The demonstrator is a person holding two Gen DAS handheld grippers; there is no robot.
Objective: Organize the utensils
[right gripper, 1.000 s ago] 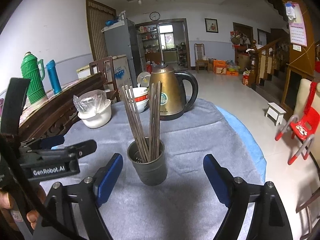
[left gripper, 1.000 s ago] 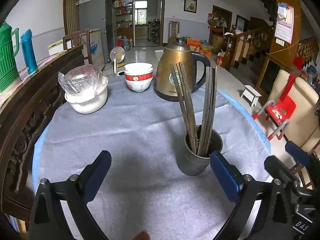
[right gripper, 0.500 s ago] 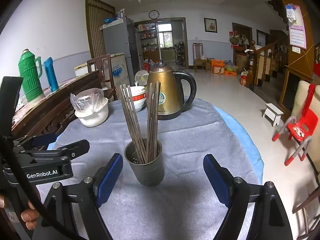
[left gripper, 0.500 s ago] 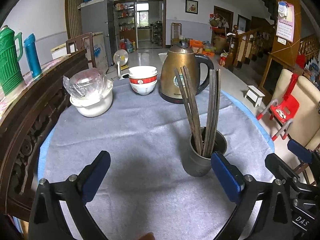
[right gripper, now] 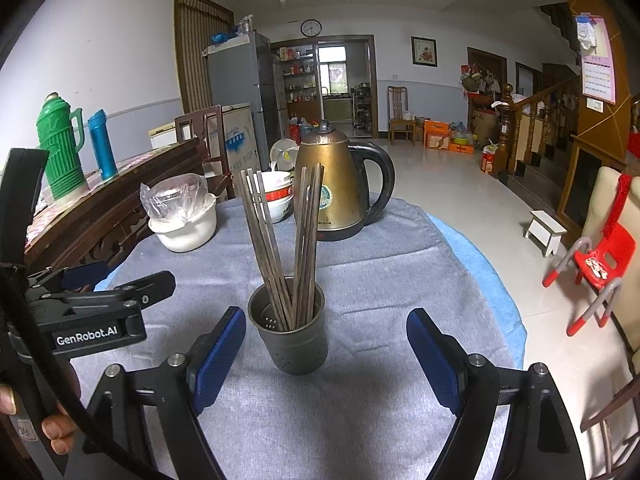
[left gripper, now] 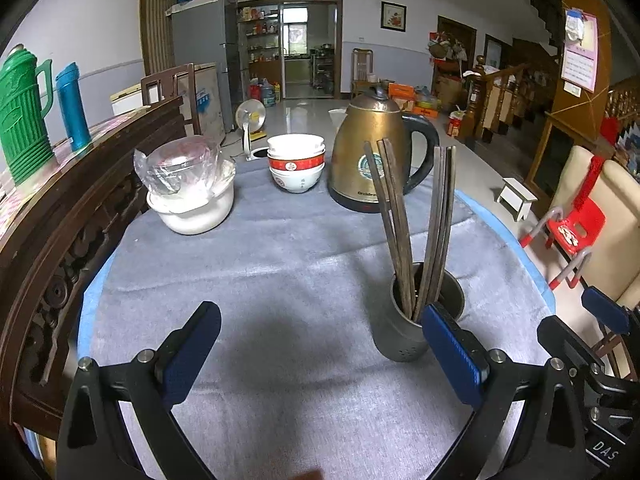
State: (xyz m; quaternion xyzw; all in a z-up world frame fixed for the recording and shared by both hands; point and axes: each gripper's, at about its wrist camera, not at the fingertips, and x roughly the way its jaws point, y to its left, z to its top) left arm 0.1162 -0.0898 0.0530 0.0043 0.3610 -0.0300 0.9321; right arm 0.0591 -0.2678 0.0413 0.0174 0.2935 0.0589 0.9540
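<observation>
Grey tablecloth (left gripper: pixel 280 280) | left gripper (left gripper: pixel 320 338) wide, empty | right gripper (right gripper: pixel 326 342) wide, empty, straddling chopstick holder (right gripper: pixel 292 332)

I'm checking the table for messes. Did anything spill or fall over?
Nothing looks spilled or tipped. The chopsticks stand in the grey holder, fanned into two leaning bunches. The kettle, stacked bowls and plastic-covered white pot sit upright on the grey cloth.
</observation>
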